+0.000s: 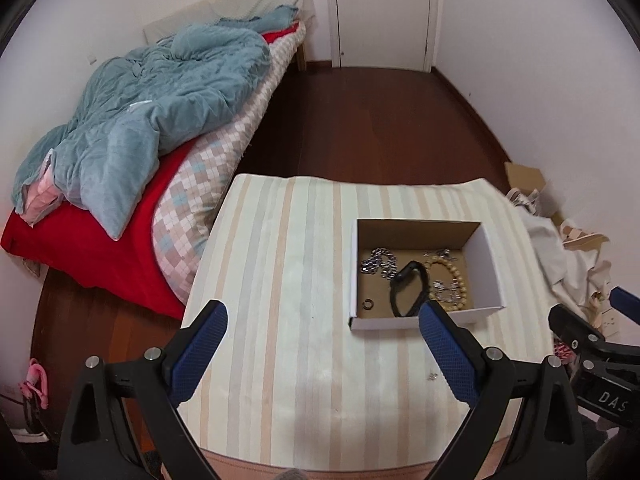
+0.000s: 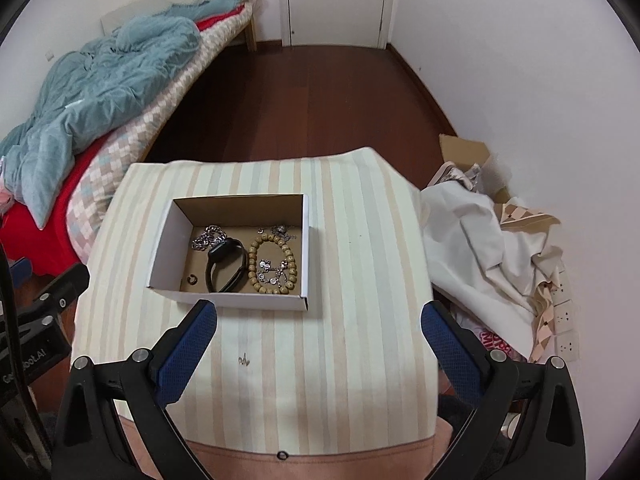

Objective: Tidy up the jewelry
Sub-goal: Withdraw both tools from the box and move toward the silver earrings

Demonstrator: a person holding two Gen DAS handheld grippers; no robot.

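Left gripper hangs spread and empty above the striped cloth. 1 small silver earring lies loose before the cardboard box. Right gripper, also spread, should descend straight, pinching low.

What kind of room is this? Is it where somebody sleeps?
Most likely a bedroom. There is a bed with a rumpled blue-green quilt, a closed door at the far wall, and a small striped-cloth table holding a box of jewelry.
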